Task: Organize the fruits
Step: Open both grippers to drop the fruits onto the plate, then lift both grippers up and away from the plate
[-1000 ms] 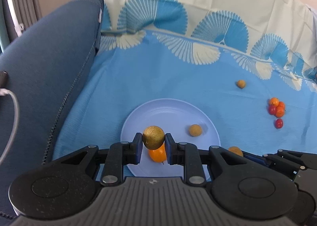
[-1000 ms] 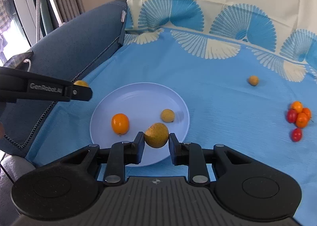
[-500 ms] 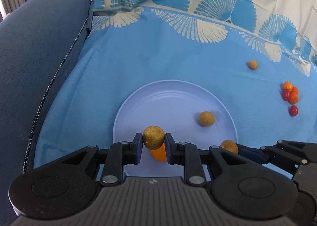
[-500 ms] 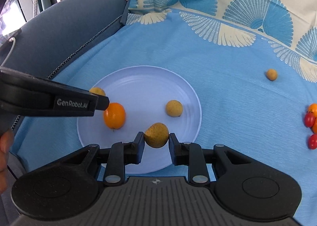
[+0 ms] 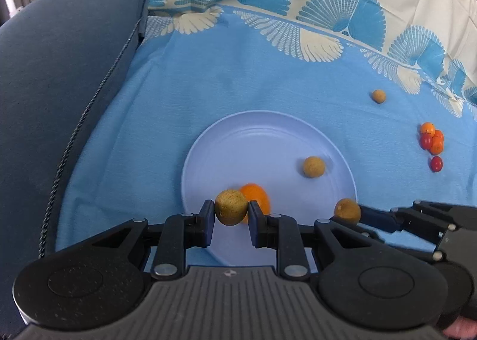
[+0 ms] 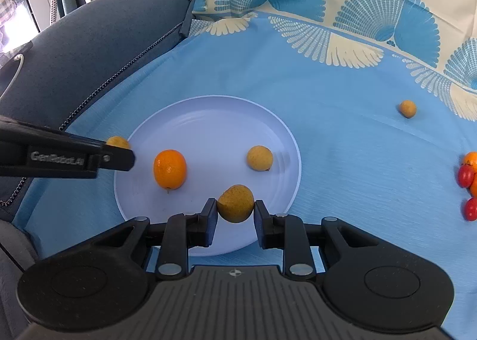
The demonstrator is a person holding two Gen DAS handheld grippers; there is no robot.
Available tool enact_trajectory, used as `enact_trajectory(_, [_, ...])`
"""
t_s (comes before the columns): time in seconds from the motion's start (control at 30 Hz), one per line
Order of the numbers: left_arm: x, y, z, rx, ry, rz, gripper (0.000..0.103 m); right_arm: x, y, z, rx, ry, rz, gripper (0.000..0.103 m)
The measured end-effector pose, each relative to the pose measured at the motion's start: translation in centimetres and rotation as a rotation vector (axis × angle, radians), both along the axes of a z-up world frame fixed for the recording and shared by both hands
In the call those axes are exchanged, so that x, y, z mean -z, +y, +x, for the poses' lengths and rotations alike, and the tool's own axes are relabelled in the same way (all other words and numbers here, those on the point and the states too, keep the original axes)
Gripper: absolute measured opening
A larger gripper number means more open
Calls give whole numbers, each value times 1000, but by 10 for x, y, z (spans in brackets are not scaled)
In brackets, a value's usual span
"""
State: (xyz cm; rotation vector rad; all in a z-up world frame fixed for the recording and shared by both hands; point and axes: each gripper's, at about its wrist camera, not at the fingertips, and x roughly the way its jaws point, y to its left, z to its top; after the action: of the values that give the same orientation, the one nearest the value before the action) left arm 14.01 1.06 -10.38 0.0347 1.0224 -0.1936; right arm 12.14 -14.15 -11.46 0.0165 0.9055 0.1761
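Note:
A pale blue plate [image 5: 262, 131] [image 6: 208, 113] lies on the blue cloth. On it are an orange kumquat [image 5: 256, 194] [image 6: 170, 168] and a tan longan [image 5: 313, 166] [image 6: 260, 158]. My left gripper [image 5: 231, 214] is shut on a brown longan [image 5: 231, 211], held over the plate's near left edge; it also shows in the right wrist view [image 6: 117, 142]. My right gripper [image 6: 235, 212] is shut on another longan [image 6: 236, 203] over the plate's near rim, also seen in the left wrist view [image 5: 347, 210].
Another longan [image 5: 378, 96] [image 6: 407, 108] lies on the cloth beyond the plate to the right. A cluster of red and orange cherry tomatoes [image 5: 432, 143] [image 6: 468, 182] lies at the far right. A dark blue sofa arm [image 5: 59, 71] rises on the left.
Both grippers have come lower and closer over the plate, each still holding its longan. The kumquat now shows beside the left gripper's right finger.

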Motion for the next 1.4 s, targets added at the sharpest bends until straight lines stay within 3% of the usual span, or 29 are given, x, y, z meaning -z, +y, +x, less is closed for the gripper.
enact_trajectory(0.03, [2, -2, 4, 3, -1, 2, 26, 1, 0, 1, 0, 0, -3, 28])
enact_trajectory(0.1, [5, -8, 12, 7, 8, -3, 43, 3, 2, 3, -7, 1, -10, 28])
enact_trajectory(0.13, [6, -9, 15, 0, 7, -7, 68, 3, 2, 3, -11, 3, -14, 28])
enact_trajectory(0.17, [4, -9, 16, -13, -8, -13, 86, 3, 3, 5, -13, 5, -16, 28])
enact_trajectory(0.23, [-3, -8, 14, -22, -39, -25, 94, 1, 2, 6, -10, -2, -20, 41])
enact_trajectory(0.3, [-10, -5, 10, -25, -40, -28, 98, -5, 0, 3, 9, -23, -24, 68])
enact_trajectory(0.33, [-13, -3, 8, -31, -36, -20, 100, -9, -1, -1, 19, -34, -27, 72])
enact_trajectory(0.6, [-43, 15, -48, -92, -36, -4, 100, -44, -17, -51, 94, -49, 21, 88])
enact_trajectory(0.73, [-65, 14, -75, -94, -62, -37, 100, -64, -19, -80, 118, -83, 8, 89])
enact_trajectory(1.1, [-116, -5, -136, -66, -148, -6, 100, -109, -9, -151, 133, -190, -14, 95])
enact_trajectory(1.4, [-136, -13, -171, -59, -195, 13, 100, -123, -5, -196, 113, -244, -11, 97])
